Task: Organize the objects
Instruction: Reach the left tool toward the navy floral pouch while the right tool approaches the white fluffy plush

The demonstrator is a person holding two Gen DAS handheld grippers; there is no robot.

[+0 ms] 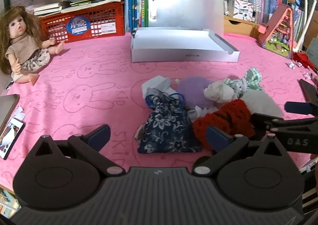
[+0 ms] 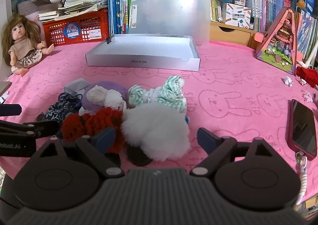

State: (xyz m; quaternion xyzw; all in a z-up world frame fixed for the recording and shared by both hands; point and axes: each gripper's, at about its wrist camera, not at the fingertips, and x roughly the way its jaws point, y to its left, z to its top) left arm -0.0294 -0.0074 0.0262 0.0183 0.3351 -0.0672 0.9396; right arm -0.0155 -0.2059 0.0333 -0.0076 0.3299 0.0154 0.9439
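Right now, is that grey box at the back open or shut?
Open: the grey box has its lid standing upright behind it, and the visible inside looks empty.

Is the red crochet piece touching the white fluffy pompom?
Touching. The right wrist view shows the red crochet piece pressed against the white fluffy pompom, no pink cloth between them.

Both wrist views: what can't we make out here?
- White box floor: near wall blocks it in both views, contents unknown.
- White fluffy item: right view, its underside is hidden, and I cannot tell whether the right gripper pads touch it.
- Grey item: left view, mostly behind the red knitted item.
- Phone: screen dark, nothing readable.
- Left gripper: open above the blue floral pouch.
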